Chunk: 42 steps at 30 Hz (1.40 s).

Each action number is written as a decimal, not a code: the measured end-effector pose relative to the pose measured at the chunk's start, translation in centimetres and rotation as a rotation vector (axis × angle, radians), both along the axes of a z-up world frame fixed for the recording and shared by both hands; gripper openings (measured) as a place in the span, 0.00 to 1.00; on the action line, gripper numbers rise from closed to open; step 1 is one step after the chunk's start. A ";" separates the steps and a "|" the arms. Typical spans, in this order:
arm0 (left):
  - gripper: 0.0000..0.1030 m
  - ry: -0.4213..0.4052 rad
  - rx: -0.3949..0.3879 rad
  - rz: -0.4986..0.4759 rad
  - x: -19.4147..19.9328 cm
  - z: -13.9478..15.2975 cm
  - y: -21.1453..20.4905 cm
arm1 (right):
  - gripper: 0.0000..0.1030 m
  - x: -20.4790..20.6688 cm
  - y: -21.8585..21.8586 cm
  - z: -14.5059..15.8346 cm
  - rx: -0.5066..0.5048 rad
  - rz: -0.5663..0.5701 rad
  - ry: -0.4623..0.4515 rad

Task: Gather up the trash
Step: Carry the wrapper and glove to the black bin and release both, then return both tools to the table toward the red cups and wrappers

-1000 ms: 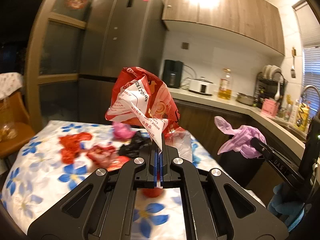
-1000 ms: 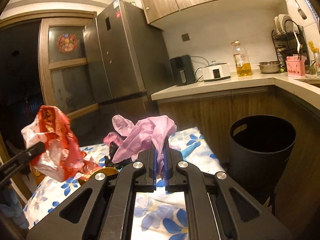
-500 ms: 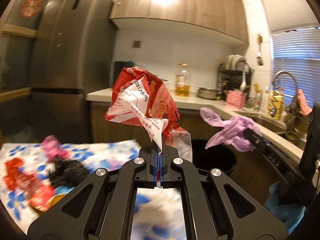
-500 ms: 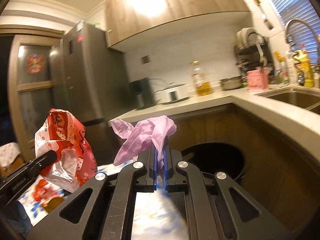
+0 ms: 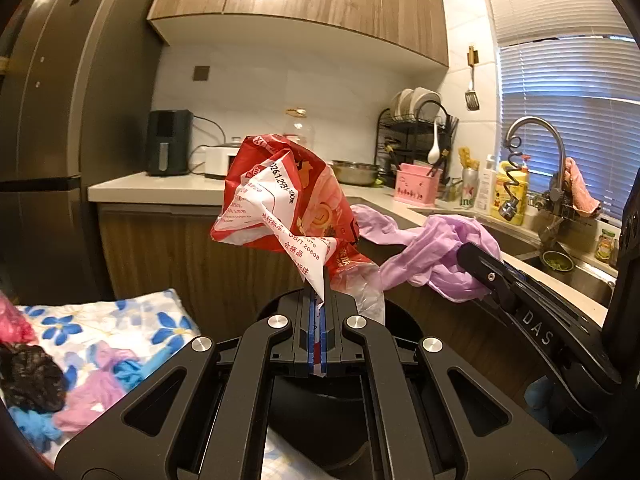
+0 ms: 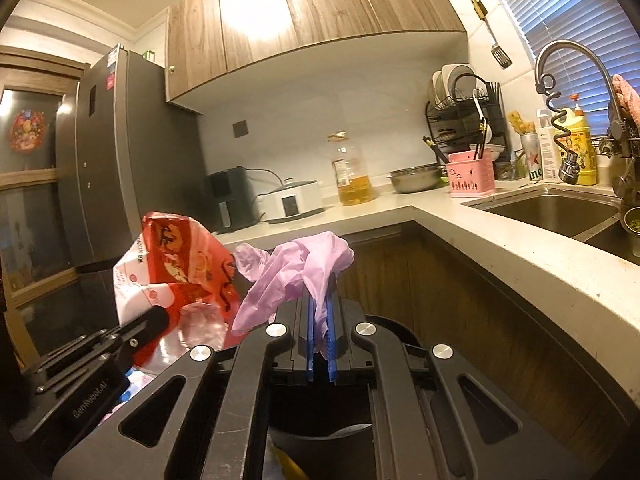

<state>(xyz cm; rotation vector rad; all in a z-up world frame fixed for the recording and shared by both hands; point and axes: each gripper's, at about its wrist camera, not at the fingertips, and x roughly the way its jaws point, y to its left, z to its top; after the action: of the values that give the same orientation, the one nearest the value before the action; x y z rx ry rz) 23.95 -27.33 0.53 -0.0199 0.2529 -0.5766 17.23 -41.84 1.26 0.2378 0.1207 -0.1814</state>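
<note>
My left gripper (image 5: 318, 300) is shut on a crumpled red and white snack wrapper (image 5: 280, 196), held above the black trash bin (image 5: 316, 424). The wrapper also shows at the left of the right wrist view (image 6: 176, 276). My right gripper (image 6: 320, 312) is shut on a crumpled purple glove (image 6: 304, 272), held over the bin (image 6: 320, 436) next to the wrapper. The glove also shows in the left wrist view (image 5: 436, 256), held by the right gripper (image 5: 476, 260). The bin's inside is mostly hidden by the grippers.
More trash lies on the flowered tablecloth (image 5: 132, 320) at the left: a black bag (image 5: 32, 380), pink and blue gloves (image 5: 100, 380). A wooden counter (image 6: 500, 248) with a sink (image 6: 552, 208) wraps around behind and right of the bin. A fridge (image 6: 120, 160) stands at the left.
Both grippers have swung right from over the table to over the black bin, each still holding its trash. The table has slid to the lower left of the view.
</note>
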 end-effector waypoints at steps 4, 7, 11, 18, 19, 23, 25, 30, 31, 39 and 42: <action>0.01 0.013 -0.001 -0.027 1.1 -0.7 -1.2 | 0.06 0.8 -0.8 -0.4 -0.001 -0.010 0.014; 0.01 0.025 0.013 -0.057 2.0 -1.2 -2.2 | 0.06 1.5 -1.2 -0.8 -0.003 -0.010 0.030; 0.01 0.055 0.026 -0.071 3.3 -2.2 -3.1 | 0.06 2.5 -1.6 -1.4 0.002 -0.006 0.051; 0.02 0.060 0.045 -0.100 4.4 -3.0 -4.1 | 0.06 4.0 -1.7 -1.9 -0.007 0.000 0.079; 0.03 0.065 0.048 -0.105 4.6 -3.1 -4.2 | 0.06 4.2 -1.8 -2.0 -0.009 0.000 0.084; 0.21 0.087 0.041 -0.122 5.5 -3.6 -4.5 | 0.09 4.8 -2.0 -2.2 -0.010 0.006 0.093; 0.35 0.085 0.031 -0.127 5.6 -3.8 -4.4 | 0.11 5.0 -2.2 -2.2 -0.009 0.008 0.096; 0.52 0.095 0.007 -0.103 5.9 -4.1 -3.5 | 0.28 5.4 -2.6 -2.5 0.000 0.011 0.107; 0.56 0.093 0.004 -0.095 5.8 -4.2 -3.2 | 0.29 5.4 -2.6 -2.5 -0.002 0.013 0.109; 0.85 0.067 -0.033 0.050 3.3 -4.0 1.2 | 0.59 3.3 -2.0 -1.9 0.005 0.006 0.081; 0.88 0.055 -0.025 0.113 1.5 -4.2 3.2 | 0.73 2.0 -1.0 -1.8 0.000 0.003 0.069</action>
<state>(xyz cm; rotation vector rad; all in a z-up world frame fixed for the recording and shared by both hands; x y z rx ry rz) 25.43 -24.16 -3.62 -0.0735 0.2958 -0.4675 19.20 -42.87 -0.56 0.2318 0.1896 -0.1869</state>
